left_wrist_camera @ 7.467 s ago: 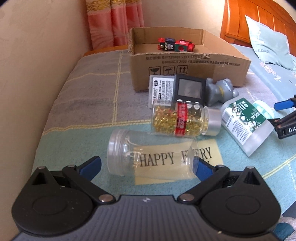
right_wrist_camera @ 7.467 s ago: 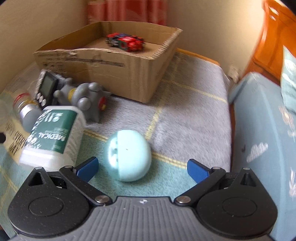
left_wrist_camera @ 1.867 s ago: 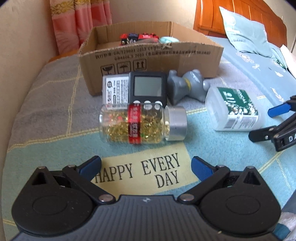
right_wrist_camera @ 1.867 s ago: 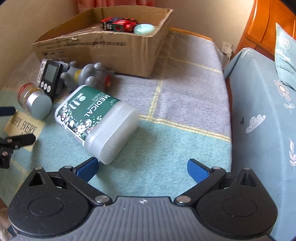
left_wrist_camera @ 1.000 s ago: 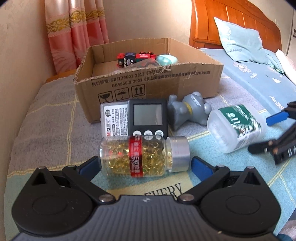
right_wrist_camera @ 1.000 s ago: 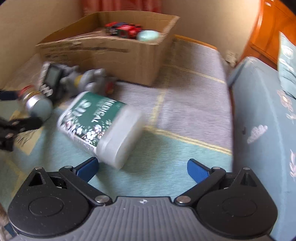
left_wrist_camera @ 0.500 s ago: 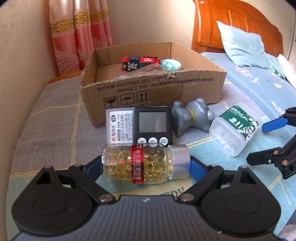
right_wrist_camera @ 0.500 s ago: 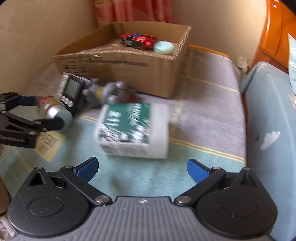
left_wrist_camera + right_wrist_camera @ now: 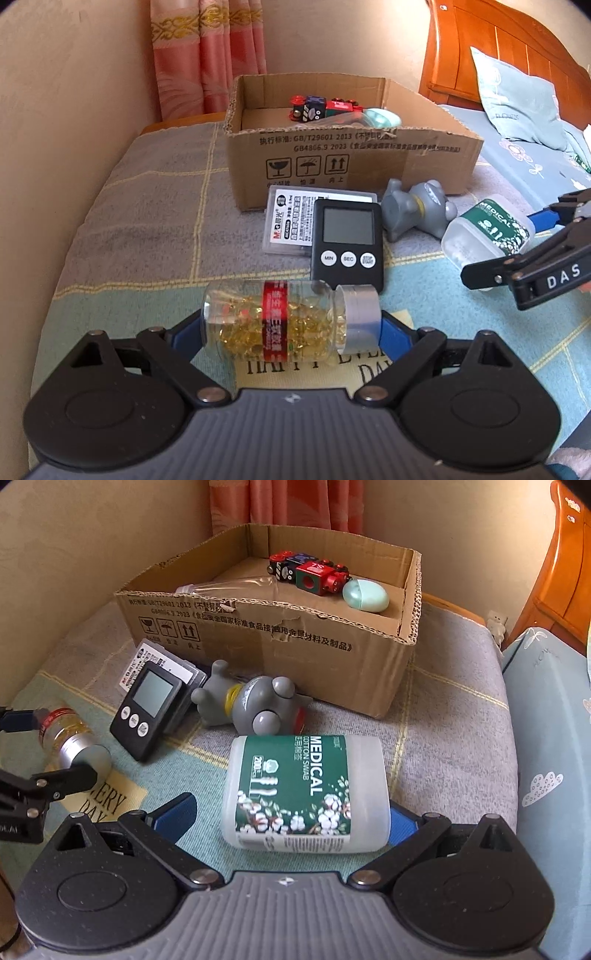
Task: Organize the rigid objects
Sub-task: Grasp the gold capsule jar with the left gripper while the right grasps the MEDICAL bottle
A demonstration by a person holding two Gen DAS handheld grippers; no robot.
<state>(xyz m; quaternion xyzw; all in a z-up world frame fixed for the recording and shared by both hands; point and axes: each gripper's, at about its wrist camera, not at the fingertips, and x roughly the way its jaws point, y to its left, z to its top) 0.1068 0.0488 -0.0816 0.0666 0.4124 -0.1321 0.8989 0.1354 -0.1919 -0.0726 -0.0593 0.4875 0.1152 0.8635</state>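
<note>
The left gripper (image 9: pixel 291 326) clamps the capsule bottle (image 9: pixel 284 325) end to end, its long axis crosswise, while the right gripper (image 9: pixel 291 818) brackets the sideways swab jar (image 9: pixel 308 794), contact unclear, both short of the cardboard box (image 9: pixel 295 638) ahead.

Capsule bottle (image 9: pixel 291 322) lying sideways, swab jar (image 9: pixel 306 794) lying sideways

My grippers, both pointing downward.
Left gripper (image 9: pixel 291 328): jaws just closed, clamping capsule bottle (image 9: pixel 258 325). Right gripper (image 9: pixel 288 814): jaws apart around swab jar (image 9: pixel 306 794).
</note>
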